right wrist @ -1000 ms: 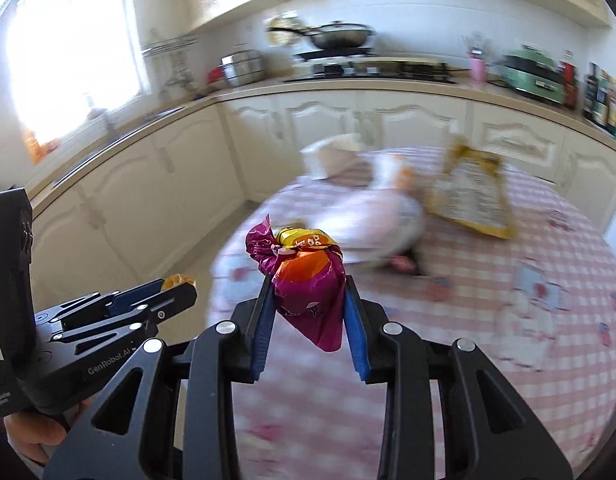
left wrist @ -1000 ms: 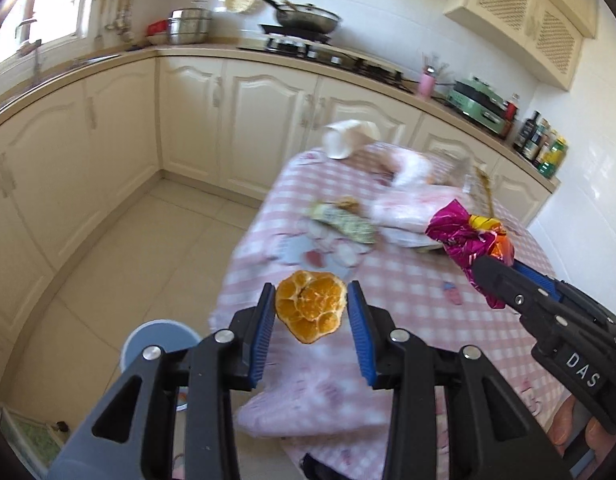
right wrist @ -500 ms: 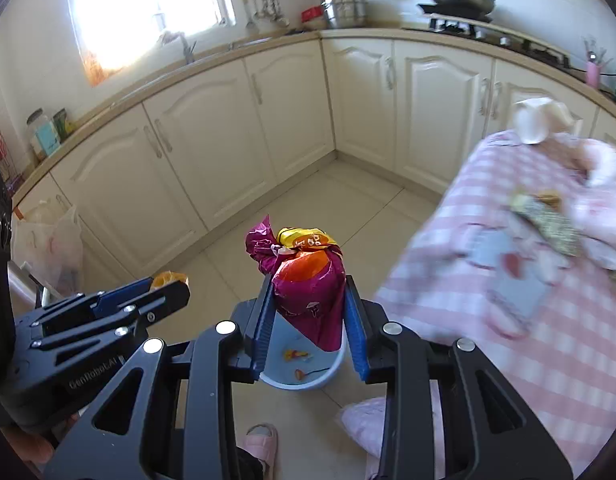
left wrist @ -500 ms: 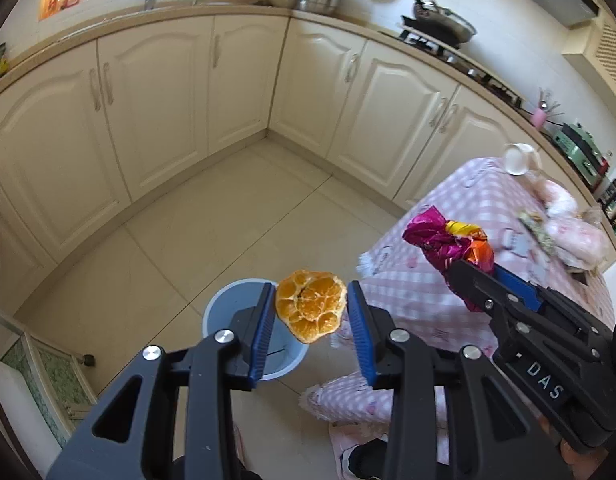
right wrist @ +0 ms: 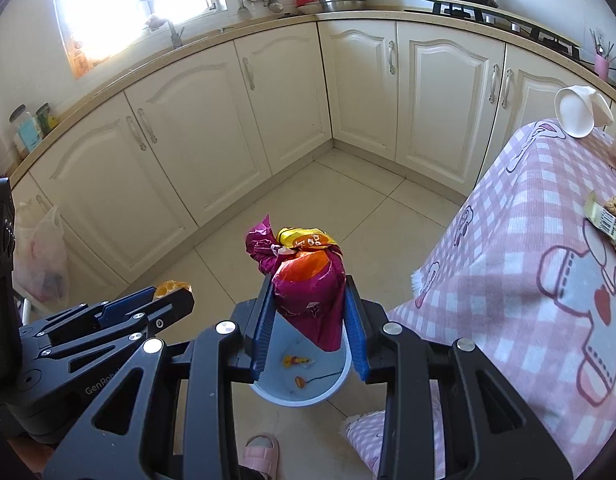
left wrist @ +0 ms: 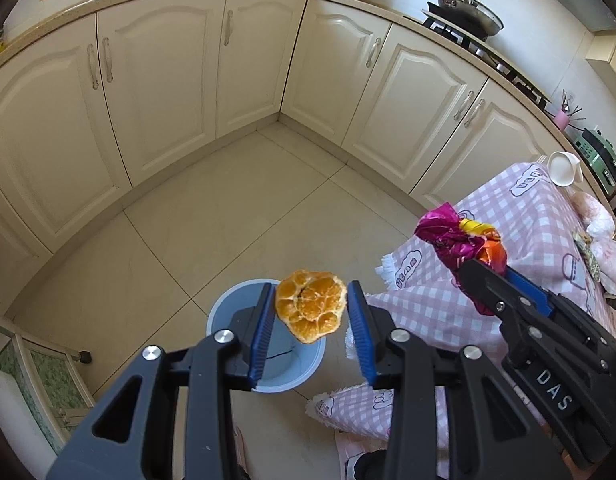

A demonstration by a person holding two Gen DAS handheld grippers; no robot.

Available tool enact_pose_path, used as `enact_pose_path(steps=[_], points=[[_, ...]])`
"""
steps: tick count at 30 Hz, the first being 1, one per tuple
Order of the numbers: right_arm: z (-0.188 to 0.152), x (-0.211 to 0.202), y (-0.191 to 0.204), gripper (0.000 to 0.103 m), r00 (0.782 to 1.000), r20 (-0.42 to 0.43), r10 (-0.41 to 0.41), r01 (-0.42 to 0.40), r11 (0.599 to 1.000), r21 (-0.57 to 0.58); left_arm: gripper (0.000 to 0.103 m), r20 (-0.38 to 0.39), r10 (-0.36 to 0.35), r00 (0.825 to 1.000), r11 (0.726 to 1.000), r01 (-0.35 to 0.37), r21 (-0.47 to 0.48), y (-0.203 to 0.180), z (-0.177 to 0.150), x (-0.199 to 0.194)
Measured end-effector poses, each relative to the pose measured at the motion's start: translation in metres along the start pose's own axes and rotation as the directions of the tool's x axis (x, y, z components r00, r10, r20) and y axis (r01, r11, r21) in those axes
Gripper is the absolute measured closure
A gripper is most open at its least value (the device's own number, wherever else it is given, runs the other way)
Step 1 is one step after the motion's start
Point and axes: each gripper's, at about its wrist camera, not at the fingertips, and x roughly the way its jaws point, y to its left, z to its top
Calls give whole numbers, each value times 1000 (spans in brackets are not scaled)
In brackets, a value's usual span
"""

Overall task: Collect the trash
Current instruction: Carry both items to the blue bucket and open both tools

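Now, stage: both pieces of trash are carried off the worktop and hang above the bin, release not yet made.
Left claw (left wrist: 311,312): partly closed, its blue pads pinching a flattened orange peel (left wrist: 311,310) by its edges.
Right claw (right wrist: 309,320): partly closed, clamped on a crumpled magenta snack bag (right wrist: 305,284) that stands up between the pads, long axis pointing up and away from the claw.
Bin (right wrist: 299,394): pale blue, round, open-topped, standing on the tiled floor just beside the hanging edge of the pink checked tablecloth (right wrist: 528,264); a few scraps lie inside.
Key relation: in the right wrist view the bin mouth sits directly under the bag; in the left wrist view the bin (left wrist: 227,320) lies below and slightly left of the peel, so the peel looks close over the rim nearest the cloth.
Nearer hand: the right seems better centred; the left may want a small shift over the opening.
Risk: the peel could clip the rim and drop to the floor.
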Motion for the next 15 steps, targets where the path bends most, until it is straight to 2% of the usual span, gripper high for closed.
enact_pose_path(steps=[1, 2, 3, 4, 5, 7, 9, 15], points=[[0, 1, -1, 72, 1000, 2, -3, 3, 1000, 3, 66, 5, 4, 1000, 1000, -4, 1, 0, 1, 1], [0, 2, -1, 72, 1000, 4, -6, 6, 1000, 6, 60, 11, 13, 1000, 1000, -13, 4, 0, 3, 2], [0, 2, -2, 72, 1000, 7, -9, 9, 1000, 9, 53, 15, 30, 999, 999, -30, 10, -1, 5, 3], [0, 3, -2, 72, 1000, 8, -11, 11, 1000, 11, 36, 22, 47, 999, 999, -47, 11, -2, 6, 3], [0, 3, -2, 72, 1000, 7, -13, 13, 1000, 13, 30, 36, 61, 998, 998, -61, 10, -3, 6, 2], [0, 4, -2, 72, 1000, 6, -18, 18, 1000, 18, 30, 53, 66, 996, 998, -66, 9, 0, 5, 0], [1, 7, -1, 72, 1000, 3, -21, 21, 1000, 20, 25, 36, 73, 997, 997, -73, -1, 5, 4, 3], [0, 14, 11, 72, 1000, -17, -2, 2, 1000, 6, 23, 19, 112, 994, 992, -110, -61, 27, -3, 2]])
